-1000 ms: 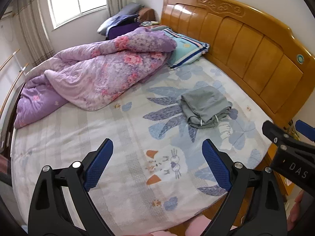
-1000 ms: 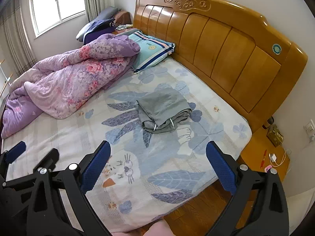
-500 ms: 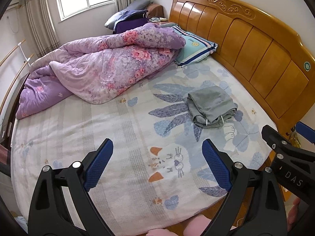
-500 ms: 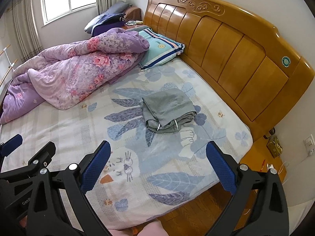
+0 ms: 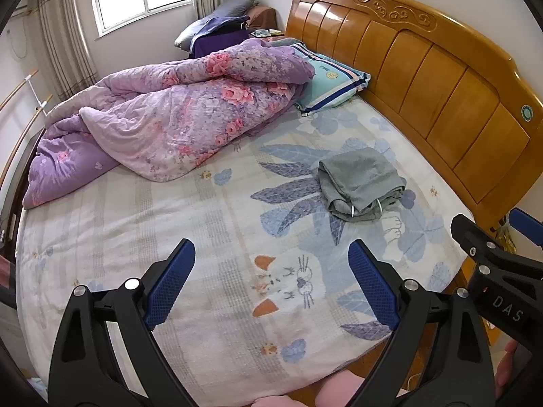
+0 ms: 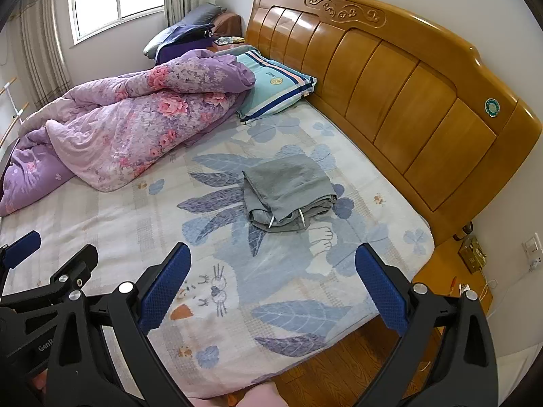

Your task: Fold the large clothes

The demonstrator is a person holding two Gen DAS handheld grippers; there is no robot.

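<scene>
A: Grey garment [image 6: 288, 190], folded, sits on the bed [image 6: 112, 217], centre of the right wrist frame and right of centre in the left wrist frame [image 5: 359, 183]. Start near: what are the tongs doing?

B: Both sets are spread wide with nothing between the blue pads. The left tongs [image 5: 271, 281] fill the bottom of their own frame; the right tongs [image 6: 271, 285] do the same in theirs. Each hangs over the near edge of the bed, well apart from the cloth.

A: And which way does the garment lie from them?

B: Ahead, and toward the upper right for the left tongs; almost straight ahead for the right tongs, so I judge the right hand the nearer one. The bundle's long axis seems to run from the near side up toward the headboard [image 6: 390, 78], tilted a little leftward (the fisheye bends this, so take it loosely). Two white drawstring tips show at its near, open end.

A: Beyond it?

B: A striped pillow [image 6: 275, 88] against the headboard, and a purple floral quilt [image 6: 135, 122] heaped at upper left, apart from the garment.

A: So the folding?

B: It looks already compact; whether another fold is wanted, I can't tell.
</scene>
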